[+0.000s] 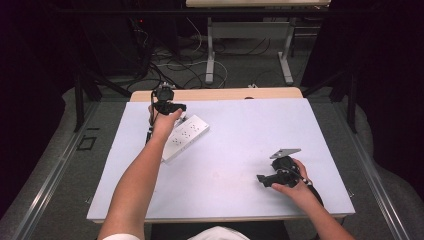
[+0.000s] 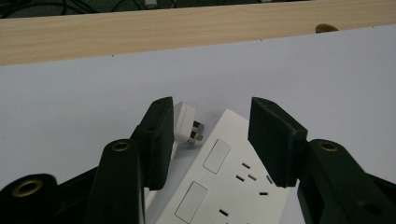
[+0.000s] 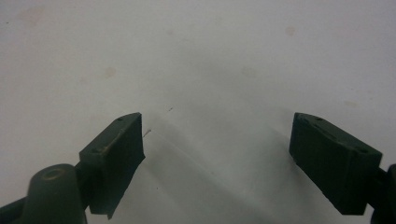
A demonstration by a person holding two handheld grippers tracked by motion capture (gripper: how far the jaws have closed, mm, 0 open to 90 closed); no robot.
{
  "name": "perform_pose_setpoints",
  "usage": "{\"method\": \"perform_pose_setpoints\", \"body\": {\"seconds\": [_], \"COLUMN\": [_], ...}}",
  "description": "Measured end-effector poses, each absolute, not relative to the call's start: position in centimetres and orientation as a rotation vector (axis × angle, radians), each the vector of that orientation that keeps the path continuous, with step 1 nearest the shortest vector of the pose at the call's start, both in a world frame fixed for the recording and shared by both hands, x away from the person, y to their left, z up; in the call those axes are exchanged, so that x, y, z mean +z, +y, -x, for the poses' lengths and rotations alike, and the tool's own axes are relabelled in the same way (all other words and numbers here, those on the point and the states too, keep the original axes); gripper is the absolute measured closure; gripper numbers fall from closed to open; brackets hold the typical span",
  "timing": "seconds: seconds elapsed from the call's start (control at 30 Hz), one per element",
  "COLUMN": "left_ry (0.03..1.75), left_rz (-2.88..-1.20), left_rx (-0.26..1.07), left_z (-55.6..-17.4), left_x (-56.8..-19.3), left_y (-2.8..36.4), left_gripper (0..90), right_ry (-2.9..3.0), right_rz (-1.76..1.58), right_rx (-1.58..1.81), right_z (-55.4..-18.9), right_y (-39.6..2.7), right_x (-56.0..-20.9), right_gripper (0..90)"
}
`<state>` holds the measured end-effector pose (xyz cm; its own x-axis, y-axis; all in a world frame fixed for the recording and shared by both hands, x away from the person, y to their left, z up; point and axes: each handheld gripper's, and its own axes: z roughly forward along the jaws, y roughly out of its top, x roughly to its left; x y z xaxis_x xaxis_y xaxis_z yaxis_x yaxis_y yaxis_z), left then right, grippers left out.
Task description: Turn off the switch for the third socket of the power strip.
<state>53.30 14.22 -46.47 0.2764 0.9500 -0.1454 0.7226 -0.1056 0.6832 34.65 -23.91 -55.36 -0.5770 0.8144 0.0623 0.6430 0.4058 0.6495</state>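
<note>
**Count**
- 1 white power strip [image 1: 187, 135], lying at an angle on the left-far part of the table [image 1: 250, 125].
- 1 white plug [image 2: 187, 123], loose on the table top just beside the strip's far end, its metal pins turned toward the strip.
- 2 hand-held grippers.
- 1 grey three-cornered plate [image 1: 285, 152], on top of the right gripper.

**Pose**
- Left gripper [image 1: 175, 111]: the arm is stretched forward and the left hand [image 1: 165, 125] is over the strip's far end. The black jaws stand apart. The end of the strip lies between them and the plug sits against the inner side of one jaw. No pad presses on the strip.
- Right gripper [image 1: 262, 178]: held low by the right hand [image 1: 292, 187] at the near-right of the table, well apart from the strip and pointing left across the table. Its jaws are spread, with nothing between them.

**View differences**
- The left gripper view adds 2 rocker switches and several socket slots on the strip face, the plug pins, and the wooden table edge [image 2: 140, 32] beyond the white surface.
- The high view gives both forearms and the gap between the 2 grippers.
- The right gripper view gives bare white table top between the 2 pads.
</note>
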Motion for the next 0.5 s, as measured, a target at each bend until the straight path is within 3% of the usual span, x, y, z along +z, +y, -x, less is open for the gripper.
{"method": "perform_pose_setpoints", "body": {"seconds": [0.5], "left_ry": [1.566], "left_rz": [-1.891], "left_rx": [0.389], "left_z": [-54.1], "left_x": [-48.0], "left_y": [13.8], "left_gripper": [58.8], "right_ry": [2.400], "right_rz": [-1.265], "right_rx": [0.931], "right_z": [-34.7], "right_y": [-23.8], "right_x": [-55.4], "right_gripper": [17.0]}}
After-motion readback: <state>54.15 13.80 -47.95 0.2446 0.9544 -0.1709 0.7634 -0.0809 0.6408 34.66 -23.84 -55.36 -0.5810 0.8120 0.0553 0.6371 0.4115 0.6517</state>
